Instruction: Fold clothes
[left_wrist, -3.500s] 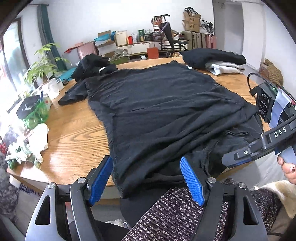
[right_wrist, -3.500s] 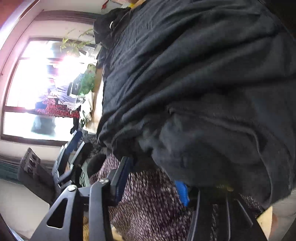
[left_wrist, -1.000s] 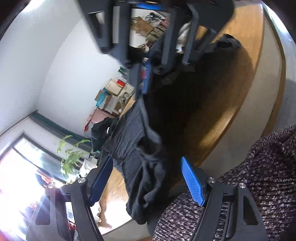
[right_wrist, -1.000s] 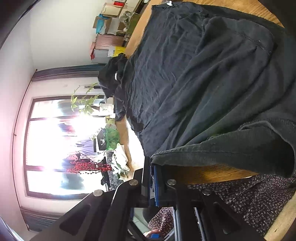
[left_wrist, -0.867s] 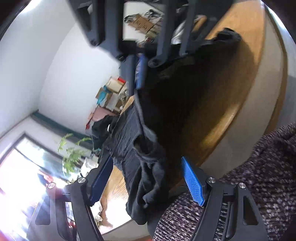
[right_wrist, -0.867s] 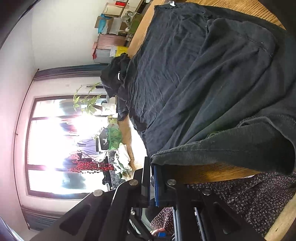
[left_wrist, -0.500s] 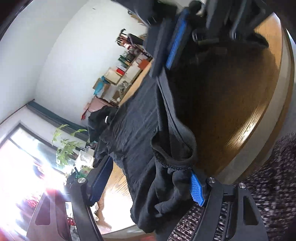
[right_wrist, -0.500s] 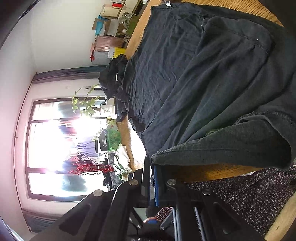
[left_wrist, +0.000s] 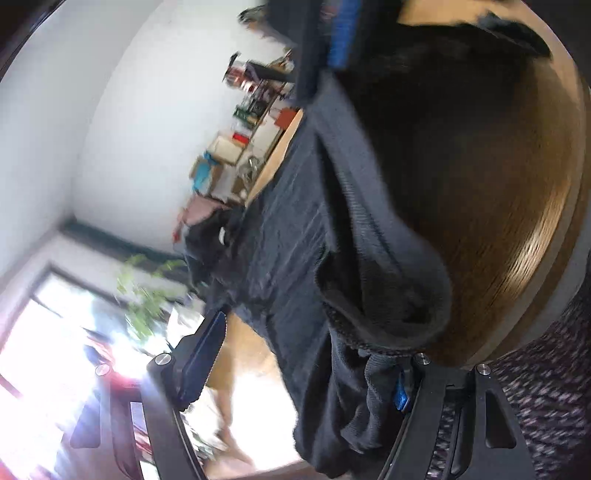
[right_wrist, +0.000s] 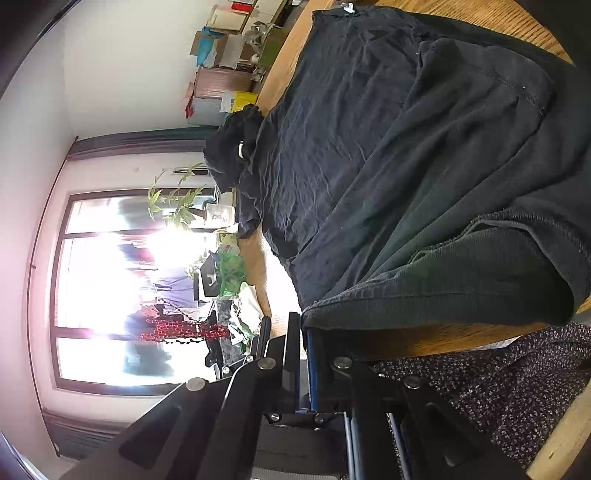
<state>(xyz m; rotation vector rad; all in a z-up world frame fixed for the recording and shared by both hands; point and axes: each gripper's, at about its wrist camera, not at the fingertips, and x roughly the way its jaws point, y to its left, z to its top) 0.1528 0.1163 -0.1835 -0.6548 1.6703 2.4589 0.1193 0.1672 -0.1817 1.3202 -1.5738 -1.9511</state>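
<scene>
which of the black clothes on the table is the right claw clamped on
The big black shirt spread flat across the wooden table; the right claw pinches its near hem. The crumpled black garment at the far edge lies untouched.

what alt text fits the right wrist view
The right hand-held gripper is shut on the hem of a black shirt spread over a wooden table, with a bright window behind.
</scene>
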